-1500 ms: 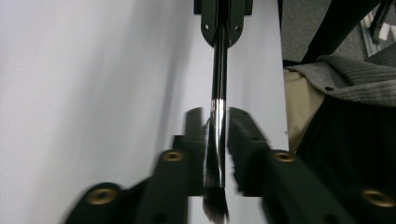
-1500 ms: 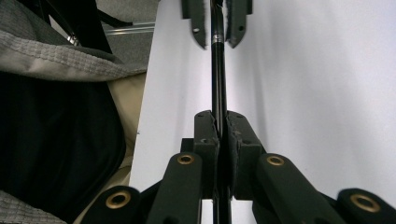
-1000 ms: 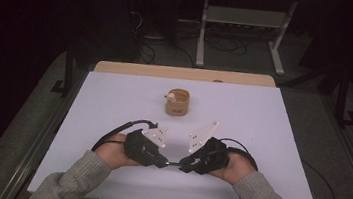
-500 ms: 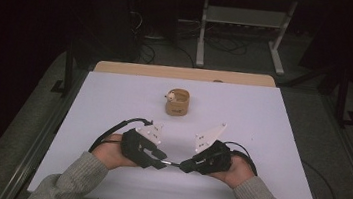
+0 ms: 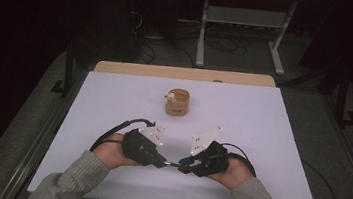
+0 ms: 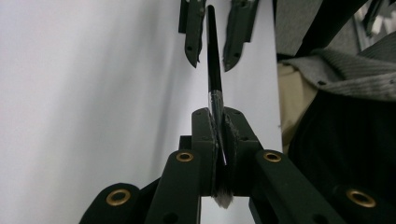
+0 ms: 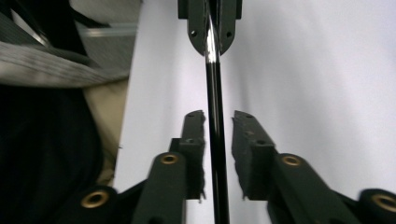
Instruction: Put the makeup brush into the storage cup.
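On the white table (image 5: 270, 140) the two grippers face each other near the 6 o'clock edge, close to the person's body. The left gripper (image 5: 160, 159) is at about 7 o'clock from the table middle, and the right gripper (image 5: 183, 166) is at about 5 o'clock. Between them runs a thin black brush (image 5: 171, 163), lying almost level above the table.

In the left gripper view, the left gripper (image 6: 218, 135) has its jaws closed tight on the brush (image 6: 212, 56) at the silver ferrule, and the pale bristles stick out behind the jaws. The black handle points away to 12 o'clock, between the jaws of the other gripper. In the right gripper view, the right gripper (image 7: 218, 135) has its jaws apart, one on each side of the handle (image 7: 215, 140), with a small gap on both sides; they do not touch it.

A small round wooden cup (image 5: 177, 103) with something pale inside stands well apart at 12 o'clock from the grippers. The table around it is bare on the 9 o'clock and 3 o'clock sides, up to the edges. A tan board (image 5: 182, 73) lies along the far edge.
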Available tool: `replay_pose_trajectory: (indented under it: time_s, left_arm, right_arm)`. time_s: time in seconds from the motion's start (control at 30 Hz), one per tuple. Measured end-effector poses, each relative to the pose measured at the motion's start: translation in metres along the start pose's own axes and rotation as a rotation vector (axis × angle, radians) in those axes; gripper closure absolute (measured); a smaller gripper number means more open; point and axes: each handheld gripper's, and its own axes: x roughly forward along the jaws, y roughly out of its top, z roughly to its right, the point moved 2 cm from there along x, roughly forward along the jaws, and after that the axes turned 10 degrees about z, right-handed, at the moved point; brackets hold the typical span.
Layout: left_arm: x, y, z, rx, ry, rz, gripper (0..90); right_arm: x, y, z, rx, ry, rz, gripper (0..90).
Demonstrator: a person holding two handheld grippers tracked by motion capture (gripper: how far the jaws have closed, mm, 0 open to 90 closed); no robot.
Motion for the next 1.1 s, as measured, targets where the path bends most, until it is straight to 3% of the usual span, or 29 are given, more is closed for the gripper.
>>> replay_pose_trajectory:
  time_s: [0.17,0.3,0.47,0.6,0.7,0.97,1.03,1.1]
  left_arm:
    - [0.001,0.003,0.0,-0.001,0.008,-0.004,84.2]
    - [0.001,0.004,0.002,0.003,0.007,-0.007,83.9]
    - [-0.005,0.003,0.0,-0.017,0.011,0.056,73.3]
    - [-0.006,0.003,0.0,-0.021,0.004,0.063,74.9]
    - [-0.006,0.004,0.0,-0.016,0.003,0.062,77.8]
    - [-0.005,0.005,-0.001,-0.01,-0.01,0.048,83.8]
    - [-0.005,0.006,0.0,-0.013,-0.001,0.042,84.0]
    - [-0.007,0.008,-0.001,-0.013,0.01,0.034,84.0]
  right_arm:
    - [0.007,0.011,-0.005,-0.056,-0.046,-0.055,74.6]
    - [0.012,0.013,-0.006,-0.082,-0.041,-0.084,82.1]
    - [0.01,0.004,-0.004,-0.027,-0.014,0.0,82.8]
    - [0.009,-0.007,0.0,0.026,-0.002,0.081,82.9]
    - [0.01,-0.009,0.0,0.029,-0.004,0.106,82.9]
    - [0.016,-0.009,-0.002,0.017,0.002,0.103,81.8]
    - [0.016,-0.008,-0.001,0.026,-0.014,0.086,71.8]
    - [0.015,-0.004,-0.002,0.019,-0.052,0.062,68.1]
